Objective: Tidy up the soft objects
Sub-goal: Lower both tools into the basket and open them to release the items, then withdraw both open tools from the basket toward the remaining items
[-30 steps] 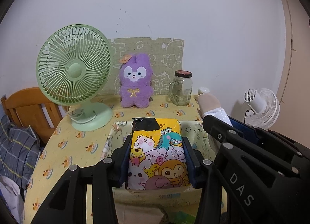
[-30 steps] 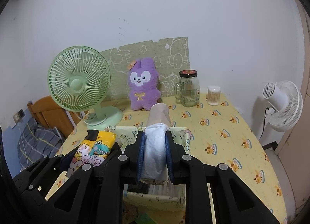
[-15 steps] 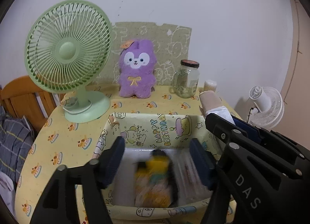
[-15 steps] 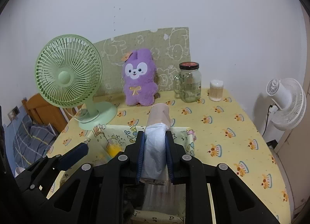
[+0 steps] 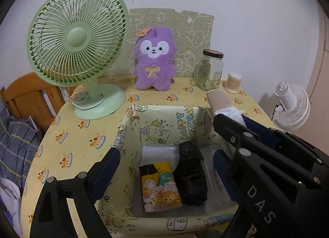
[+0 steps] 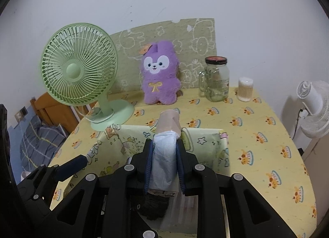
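Left claw [image 5: 164, 168]: jaws opening and spread wide, one finger outside the bin's left wall, the other over its right side; nothing pressed between the pads.
Right claw [image 6: 163, 162]: narrow, jaws easing apart, blue pads still pressing the sides of the roll of pale plastic bags on a tan cardboard tube [image 6: 165, 149]; roll held above the bin's far wall.
Bin: yellow cartoon-printed fabric storage bin [image 5: 131, 126] near the front edge of the round table with the yellow cake-print cloth [image 5: 82, 135].
Bin contents: yellow cartoon-animal tissue pack [image 5: 159, 186] lying flat on the floor; crumpled black plastic bag [image 5: 190, 174] touching its right side; white soft pack [image 5: 158, 153] behind it.
Back edge of table: green desk fan [image 5: 77, 52] at the left; purple plush rabbit [image 5: 154, 61] in the middle against a green patterned board [image 5: 195, 32]; glass jar with a dark lid [image 5: 210, 69] and cotton-swab tub [image 5: 233, 82] to the right.
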Motion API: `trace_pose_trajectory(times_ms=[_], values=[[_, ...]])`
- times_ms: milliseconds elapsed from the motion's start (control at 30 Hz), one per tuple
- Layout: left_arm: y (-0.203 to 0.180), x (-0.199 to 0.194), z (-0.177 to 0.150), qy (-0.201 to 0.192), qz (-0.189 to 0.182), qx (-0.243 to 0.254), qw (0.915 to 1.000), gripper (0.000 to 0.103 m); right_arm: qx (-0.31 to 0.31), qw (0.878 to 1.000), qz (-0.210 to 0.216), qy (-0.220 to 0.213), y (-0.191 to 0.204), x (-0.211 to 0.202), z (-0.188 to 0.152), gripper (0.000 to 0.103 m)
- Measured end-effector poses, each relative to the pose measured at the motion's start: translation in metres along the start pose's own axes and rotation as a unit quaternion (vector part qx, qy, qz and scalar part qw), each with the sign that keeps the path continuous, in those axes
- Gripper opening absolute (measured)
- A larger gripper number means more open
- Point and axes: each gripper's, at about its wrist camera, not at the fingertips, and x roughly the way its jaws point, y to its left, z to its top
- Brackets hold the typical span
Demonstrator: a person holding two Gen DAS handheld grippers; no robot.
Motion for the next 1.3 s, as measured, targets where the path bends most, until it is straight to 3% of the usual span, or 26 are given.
trace_pose_trajectory(times_ms=[67,133,233,533,1033,1300], values=[[0.002,0.001,0.0,0.002,-0.005,-0.002,1.0,0.093,-0.001,1.0,0.005,0.003,0.002,0.003,0.001,0.032],[0.002,0.001,0.0,0.003,-0.005,-0.003,1.0,0.093,0.003,1.0,0.006,0.009,0.002,0.006,0.001,0.054],[0.001,0.001,0.0,0.002,-0.007,-0.002,1.0,0.093,0.008,1.0,-0.001,0.007,0.001,0.005,0.0,0.067],[-0.006,-0.008,0.001,-0.008,-0.013,0.008,0.9999,0.093,0.014,1.0,-0.026,0.006,-0.003,-0.003,0.001,0.095],[-0.011,-0.037,-0.001,-0.022,-0.011,0.015,0.9996,0.093,0.012,0.999,-0.039,-0.002,-0.001,-0.031,0.002,0.099],[-0.015,-0.063,-0.009,-0.052,-0.012,0.021,0.9983,0.093,0.003,0.999,-0.045,-0.024,0.005,-0.059,-0.004,0.099]])
